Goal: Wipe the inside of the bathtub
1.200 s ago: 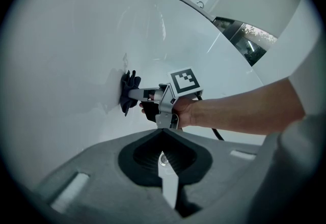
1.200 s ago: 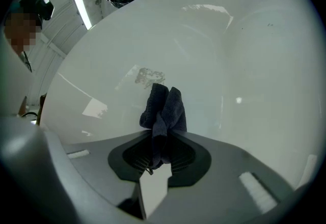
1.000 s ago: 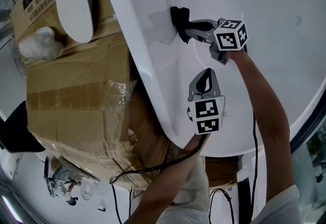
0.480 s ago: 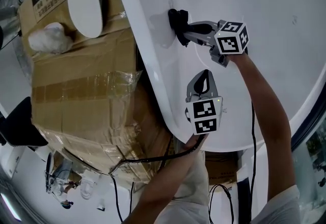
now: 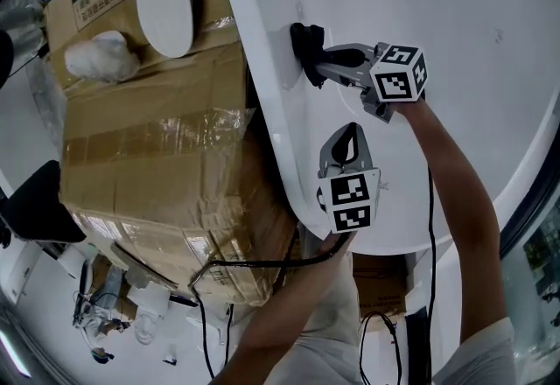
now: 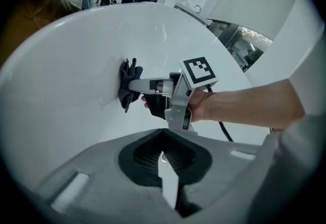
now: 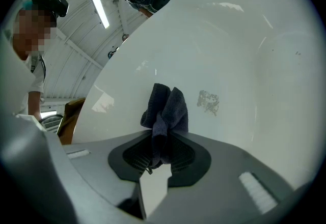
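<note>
The bathtub stood right beside a big cardboard box, and its white inside looked hard and slippery to us, so our right gripper squeezed the soft dark cloth by its bunched middle, flat against the wall, while our left gripper was pinched together on nothing.

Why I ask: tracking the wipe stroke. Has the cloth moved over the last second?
Yes, slightly: the cloth in the right gripper has slid closer to the bathtub rim.
</note>
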The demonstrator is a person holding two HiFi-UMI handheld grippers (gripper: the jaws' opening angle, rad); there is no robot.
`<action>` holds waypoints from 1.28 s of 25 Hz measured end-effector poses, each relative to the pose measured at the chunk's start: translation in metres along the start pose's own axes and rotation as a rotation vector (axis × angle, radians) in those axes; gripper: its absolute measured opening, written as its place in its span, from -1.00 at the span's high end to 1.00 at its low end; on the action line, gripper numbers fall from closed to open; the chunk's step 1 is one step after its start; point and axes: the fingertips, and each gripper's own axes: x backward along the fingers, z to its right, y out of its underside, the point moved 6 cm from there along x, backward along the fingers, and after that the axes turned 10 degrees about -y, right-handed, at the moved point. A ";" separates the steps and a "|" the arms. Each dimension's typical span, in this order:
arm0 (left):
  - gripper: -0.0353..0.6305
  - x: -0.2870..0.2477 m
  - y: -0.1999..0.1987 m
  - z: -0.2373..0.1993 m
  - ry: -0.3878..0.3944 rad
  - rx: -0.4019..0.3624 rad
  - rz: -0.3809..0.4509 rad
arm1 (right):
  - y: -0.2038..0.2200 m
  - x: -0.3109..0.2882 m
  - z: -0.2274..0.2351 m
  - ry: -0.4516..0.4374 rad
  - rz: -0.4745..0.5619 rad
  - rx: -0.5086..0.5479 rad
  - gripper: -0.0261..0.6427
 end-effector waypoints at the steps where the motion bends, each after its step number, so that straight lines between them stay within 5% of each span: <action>1: 0.90 0.002 -0.002 0.000 -0.001 -0.002 0.005 | -0.002 0.000 -0.003 -0.003 0.000 0.001 0.71; 32: 0.90 0.075 -0.020 0.000 0.006 -0.080 0.041 | -0.036 0.003 -0.105 -0.086 -0.002 0.043 0.71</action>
